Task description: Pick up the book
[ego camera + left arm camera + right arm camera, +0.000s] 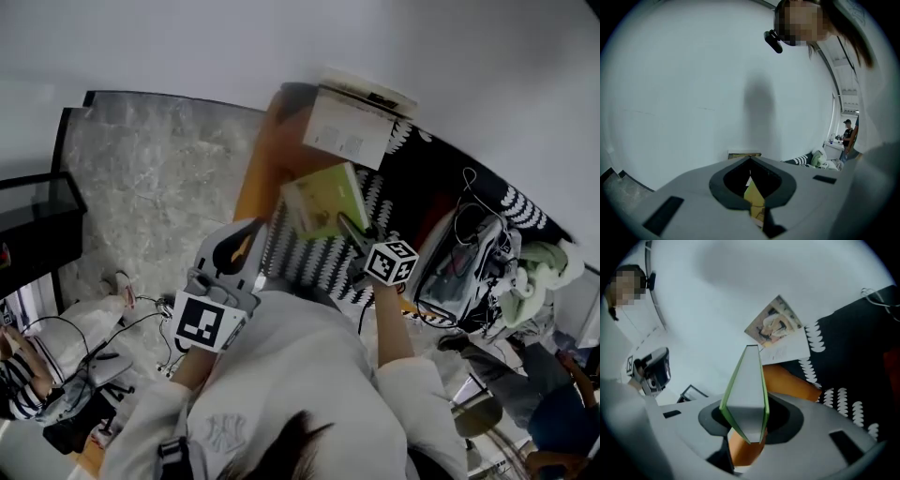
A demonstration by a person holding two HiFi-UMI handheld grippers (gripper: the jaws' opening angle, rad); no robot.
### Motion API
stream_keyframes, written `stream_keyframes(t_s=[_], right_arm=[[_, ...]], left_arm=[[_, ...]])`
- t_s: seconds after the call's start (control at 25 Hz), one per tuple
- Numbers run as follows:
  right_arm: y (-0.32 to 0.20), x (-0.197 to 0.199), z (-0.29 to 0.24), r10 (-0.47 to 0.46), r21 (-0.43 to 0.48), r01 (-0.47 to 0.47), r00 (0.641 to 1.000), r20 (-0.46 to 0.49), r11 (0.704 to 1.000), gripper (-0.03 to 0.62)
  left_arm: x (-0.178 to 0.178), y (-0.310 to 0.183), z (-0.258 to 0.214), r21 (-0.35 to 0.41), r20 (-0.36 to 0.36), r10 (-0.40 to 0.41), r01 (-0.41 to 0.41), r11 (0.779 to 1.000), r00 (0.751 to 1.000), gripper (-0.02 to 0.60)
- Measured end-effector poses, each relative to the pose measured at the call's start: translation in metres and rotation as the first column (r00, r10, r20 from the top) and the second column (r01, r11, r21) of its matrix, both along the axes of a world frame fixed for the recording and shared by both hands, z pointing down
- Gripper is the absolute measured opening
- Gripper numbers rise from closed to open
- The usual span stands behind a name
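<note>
Progress: picking up is looking done. The book (323,199) is hanging tilted above the worktop (277,150), apparently touching nothing but the jaws, so only keeping the hold is remaining.
Right hand-held gripper (351,231): jaws are clamping the book's lower corner.
Left hand-held gripper (232,255): jaws are resting together, gripping nothing.
Book's place: hovering by the worktop's left edge, short of the far edge where booklets (352,127) are lying.
Book's look: thin and green-covered, with its pale page block showing edge-on.
</note>
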State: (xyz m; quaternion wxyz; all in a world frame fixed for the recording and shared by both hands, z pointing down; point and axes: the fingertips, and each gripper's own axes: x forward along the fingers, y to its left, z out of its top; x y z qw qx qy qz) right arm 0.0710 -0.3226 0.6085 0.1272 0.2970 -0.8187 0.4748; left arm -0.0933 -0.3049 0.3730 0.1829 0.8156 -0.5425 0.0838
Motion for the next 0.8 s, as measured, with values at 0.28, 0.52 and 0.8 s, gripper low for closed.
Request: stream_keyframes(t_s=[0.28, 0.52, 0.8], right_arm=[[0.015, 0.048, -0.105, 0.294, 0.083, -0.308, 0.945, 0.147, 0.948, 0.15], [0.037, 0.076, -0.179, 0.411, 0.148, -0.441, 0.891, 0.194, 0.885, 0.15], [0.061, 0.089, -0.244, 0.452, 0.286, -0.485, 0.875, 0.175, 0.827, 0.15]], left_arm=[[0.004, 0.02, -0.025, 0.06, -0.033, 0.0, 0.002, 0.998, 0.999, 0.009], [0.005, 0.032, -0.042, 0.106, -0.062, -0.001, 0.008, 0.994, 0.998, 0.009], [0.011, 0.034, -0.058, 0.158, -0.092, 0.021, -0.007, 0.987, 0.996, 0.009]])
